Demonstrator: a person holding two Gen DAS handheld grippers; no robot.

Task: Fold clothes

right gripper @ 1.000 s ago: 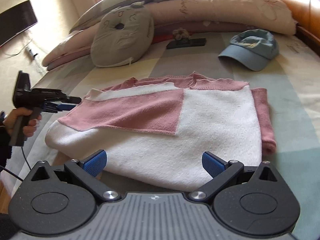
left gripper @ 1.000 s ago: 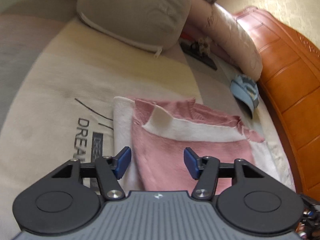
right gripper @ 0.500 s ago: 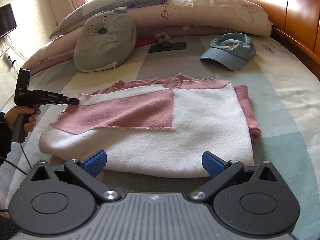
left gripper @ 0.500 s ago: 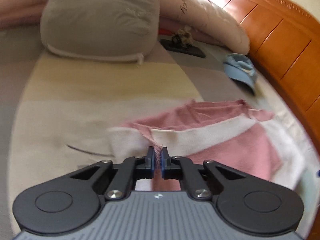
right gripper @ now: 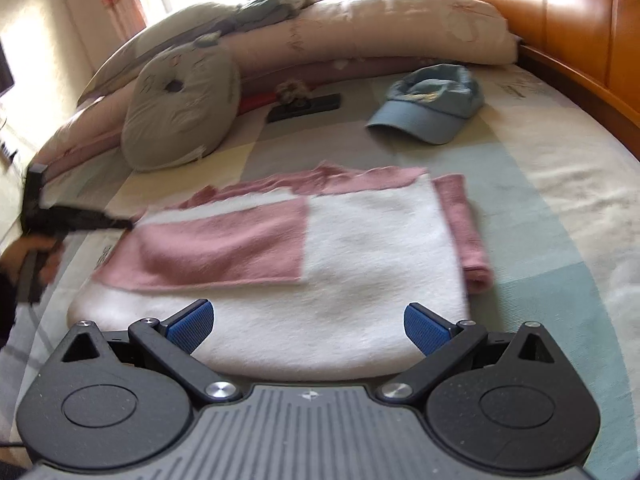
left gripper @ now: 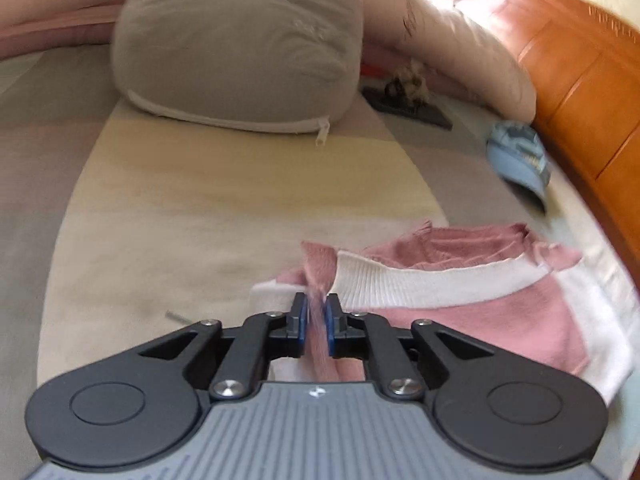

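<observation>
A pink and white sweater point(right gripper: 360, 248) lies partly folded on the bed, a pink sleeve laid across its white body. My left gripper point(left gripper: 316, 322) pinches a fold of pink fabric at the sweater's point(left gripper: 460, 320) left corner. Its jaws are opening slightly, with the cloth still filling the narrow gap between the blue pads. The right wrist view shows that left gripper point(right gripper: 120, 224) at the sweater's left edge, held by a hand point(right gripper: 36, 256). My right gripper point(right gripper: 308, 324) stands open just above the sweater's near white edge, nothing between its fingers.
A blue cap point(right gripper: 428, 108) lies beyond the sweater to the right. A grey cat-face cushion point(right gripper: 180, 112) and a dark flat object point(right gripper: 306, 106) sit at the back, before a long roll of bedding point(right gripper: 400, 28). A wooden headboard point(right gripper: 560, 20) bounds the right side.
The left gripper went from open over the sweater's corner to closed on the pink fabric, then rolled a little. The right gripper stayed open and edged in over the near hem.
</observation>
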